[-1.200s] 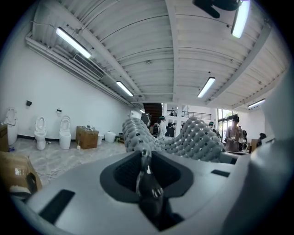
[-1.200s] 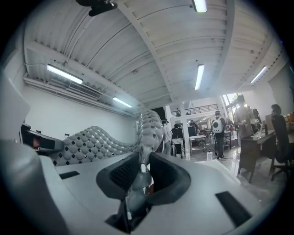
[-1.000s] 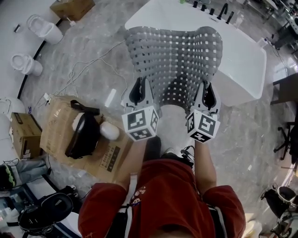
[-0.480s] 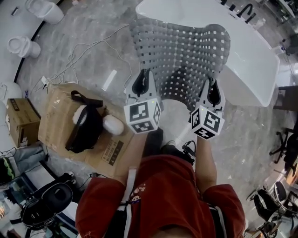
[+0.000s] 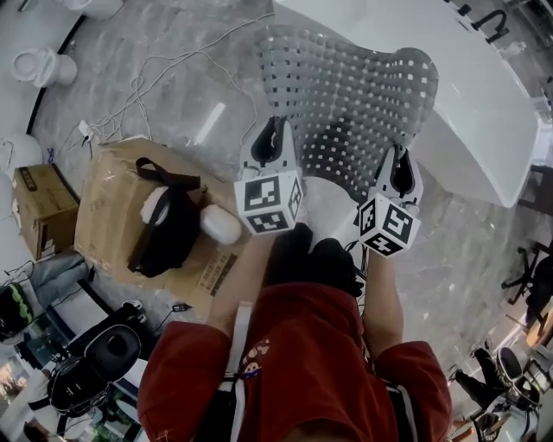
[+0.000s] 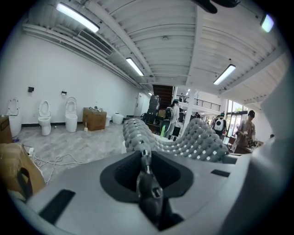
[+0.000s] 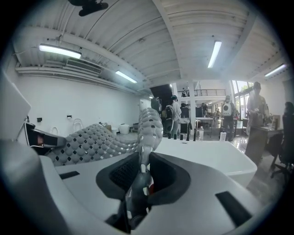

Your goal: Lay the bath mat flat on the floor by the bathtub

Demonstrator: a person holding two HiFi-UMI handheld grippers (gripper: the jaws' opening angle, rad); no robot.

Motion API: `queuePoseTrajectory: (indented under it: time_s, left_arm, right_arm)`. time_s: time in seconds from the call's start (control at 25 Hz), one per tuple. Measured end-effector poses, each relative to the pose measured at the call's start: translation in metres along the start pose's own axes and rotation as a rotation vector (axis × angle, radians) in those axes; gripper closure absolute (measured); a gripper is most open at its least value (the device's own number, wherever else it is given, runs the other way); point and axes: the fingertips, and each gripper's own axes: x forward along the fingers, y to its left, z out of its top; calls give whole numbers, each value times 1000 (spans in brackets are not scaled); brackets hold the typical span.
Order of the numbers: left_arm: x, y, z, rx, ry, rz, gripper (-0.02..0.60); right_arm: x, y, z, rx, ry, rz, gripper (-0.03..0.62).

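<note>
A grey bath mat [image 5: 350, 104] with rows of small square holes hangs spread out between my two grippers, held up above the floor and partly over the white bathtub [image 5: 471, 112]. My left gripper [image 5: 273, 148] is shut on the mat's near left corner [image 6: 144, 158]. On the near right corner [image 7: 142, 172], my right gripper [image 5: 400, 171] is shut the same way. The mat [image 6: 183, 140] sags in a curve between them; its far edge droops toward the tub rim.
A cardboard box [image 5: 121, 216] with a black bag [image 5: 164, 229] on it stands at my left. White cables [image 5: 147, 95] trail over the marble floor [image 5: 173, 104]. Toilets [image 5: 39, 65] line the far left wall. Black taps [image 5: 488, 22] sit on the tub's far end.
Both grippers and the mat have shifted to the right and slightly nearer the tub in the head view. The grips on the two corners are unchanged.
</note>
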Motion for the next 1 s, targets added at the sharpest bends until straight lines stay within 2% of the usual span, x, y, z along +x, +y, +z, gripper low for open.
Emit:
queuePoseTrajectory:
  time_s: [0.24,0.48,0.8,1.0]
  left_arm:
    - [31,16,-26,11,44,8,502]
    - [68,14,-56,35,87,-10,502]
    - [121,31,-115,49,171,-2,503]
    - [164,33,-161,23,223,1,503]
  right_arm:
    - [26,-1,-32,4,55,-11,513]
    - [54,-10,-71,13,115,-17,513]
    - [101,-15,-152,45,232,-17,513]
    - [133,-31,-202,42,309,-21,514]
